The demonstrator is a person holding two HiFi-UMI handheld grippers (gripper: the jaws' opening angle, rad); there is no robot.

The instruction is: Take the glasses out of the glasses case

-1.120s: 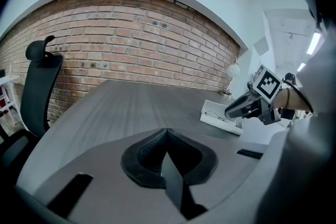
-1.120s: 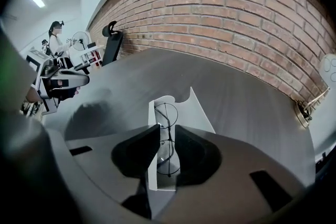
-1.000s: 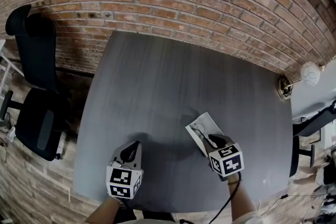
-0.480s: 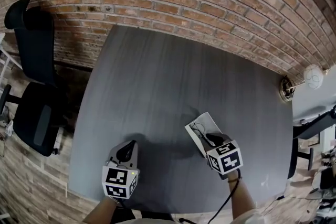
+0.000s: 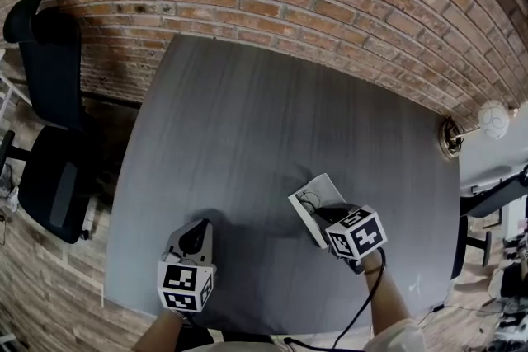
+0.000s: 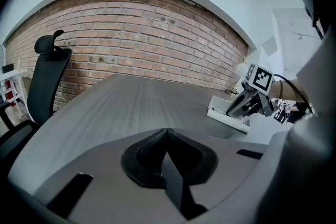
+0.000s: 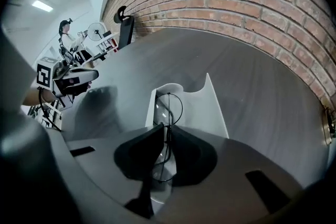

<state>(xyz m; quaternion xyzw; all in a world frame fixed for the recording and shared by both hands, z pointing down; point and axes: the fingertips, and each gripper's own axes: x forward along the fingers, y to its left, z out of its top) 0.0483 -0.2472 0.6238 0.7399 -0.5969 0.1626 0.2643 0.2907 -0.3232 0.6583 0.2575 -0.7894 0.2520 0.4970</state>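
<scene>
**Glasses (image 7: 169, 107) pinched inside the open case**

Lying in the white glasses case (image 5: 320, 195), lid thrown back, on the grey table (image 5: 247, 128) toward its near right part. Thin dark wire frame, with one round rim showing just ahead of the jaw tips. Clamped by the right gripper (image 7: 165, 129), aimed steeply down into the case. Jaws just closed in and now pressed onto the wire between them. Not yet lifted clear of the case.

Over to the left, well apart from the case, the left gripper (image 6: 167, 132). Held low above bare tabletop, jaws pressed together with nothing between.

Behind the table, a brick wall (image 5: 330, 4). Off the table's left edge, a black office chair (image 5: 49, 95).
</scene>
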